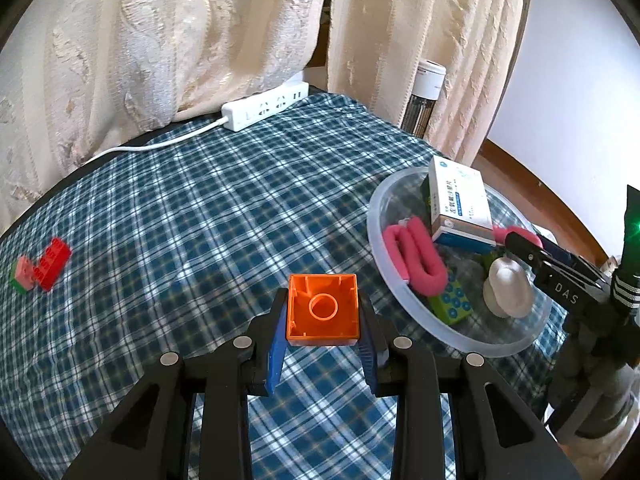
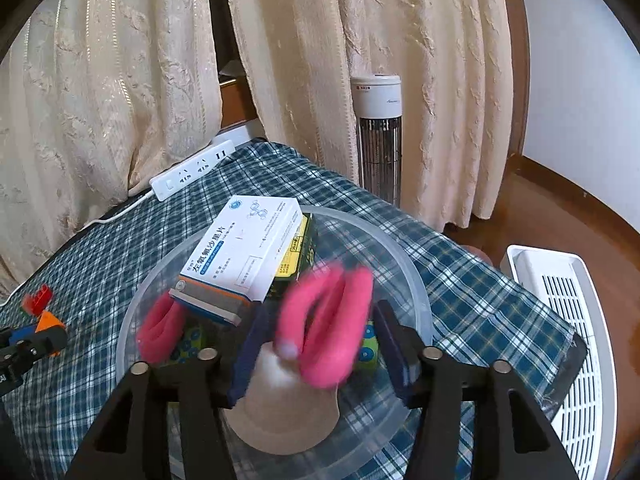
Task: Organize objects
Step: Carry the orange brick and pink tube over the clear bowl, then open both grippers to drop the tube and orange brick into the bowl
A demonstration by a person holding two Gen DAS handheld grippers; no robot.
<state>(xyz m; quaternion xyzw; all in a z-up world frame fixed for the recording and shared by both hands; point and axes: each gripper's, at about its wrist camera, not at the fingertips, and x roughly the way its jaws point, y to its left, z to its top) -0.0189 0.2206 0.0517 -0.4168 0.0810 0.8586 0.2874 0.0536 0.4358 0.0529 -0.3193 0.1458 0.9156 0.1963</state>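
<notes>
Left wrist view, nearest me: my left tongs (image 1: 322, 340) are pinching an orange building brick (image 1: 322, 311), hollow underside facing the camera, held above the worktop (image 1: 192, 216). That surface is covered by a blue-and-white plaid cloth.

To the right sits a clear plastic bowl (image 1: 376, 236). Inside it I count one folded pink foam roller (image 1: 416, 256), one white medicine box (image 1: 460, 204) leaning over the others, one green block with blue dots (image 1: 450, 304) and one pale rounded object (image 1: 506, 286). My right tongs (image 1: 520, 244) reach in over the bowl's far rim from the right.

At the far left of the cloth lie a red brick (image 1: 50, 262) and a pink-and-green piece (image 1: 22, 276), touching each other. Further back one white power strip (image 1: 266, 106) lies at the cloth's edge, its cable running left. Cream curtains (image 1: 160, 40) hang behind, with a white tower heater (image 1: 426, 96) between their folds.

Right wrist view: my right tongs (image 2: 320, 344) are spread over the bowl (image 2: 416, 280), with a second, blurred pink foam roller (image 2: 328, 320) between the fingers; I cannot tell whether the pads touch it. A dark green-and-yellow box (image 2: 300, 260) lies under the medicine box (image 2: 248, 248). Beyond the worktop's right edge, a white slatted appliance (image 2: 560, 300) stands on the brown wooden floor (image 2: 560, 208).
</notes>
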